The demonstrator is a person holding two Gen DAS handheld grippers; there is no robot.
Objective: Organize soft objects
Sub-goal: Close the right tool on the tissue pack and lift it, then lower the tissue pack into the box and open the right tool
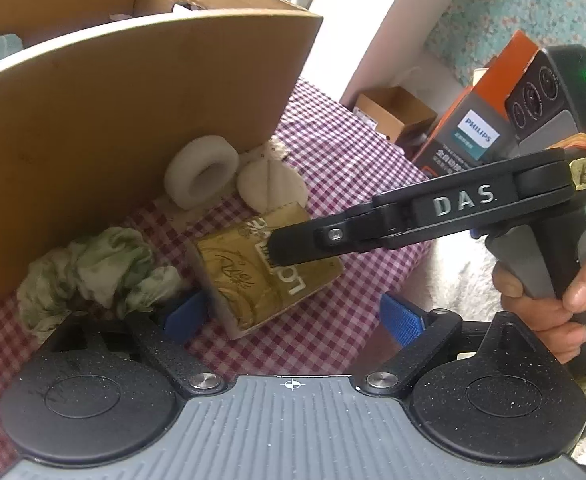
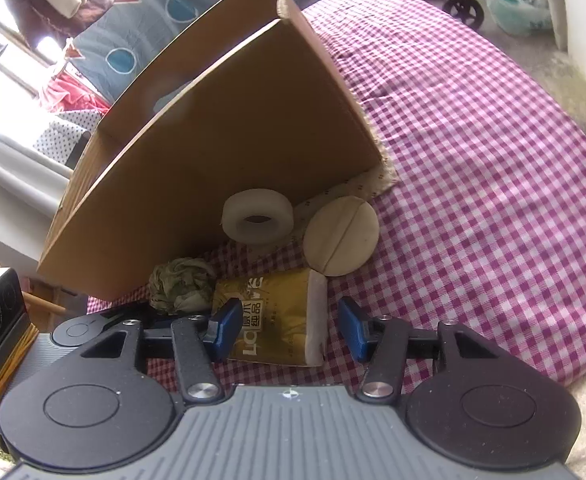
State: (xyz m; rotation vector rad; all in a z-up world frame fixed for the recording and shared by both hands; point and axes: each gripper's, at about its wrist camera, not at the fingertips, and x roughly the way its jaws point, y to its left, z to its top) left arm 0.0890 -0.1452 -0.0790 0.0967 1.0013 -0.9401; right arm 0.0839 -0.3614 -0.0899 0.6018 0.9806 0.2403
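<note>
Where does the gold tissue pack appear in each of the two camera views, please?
Left wrist: tissue pack lies at centre, under the right gripper.
Right wrist: tissue pack lies low at centre, between the open blue fingers.
Shared landmark: white foam ring beside the cardboard box.

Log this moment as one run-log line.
right gripper: open, straddling gold tissue pack | left gripper: open, idle | cardboard box: behind

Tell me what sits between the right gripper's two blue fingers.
The gold tissue pack lies between the open right gripper fingers, untouched, shown in the right wrist view.
</note>
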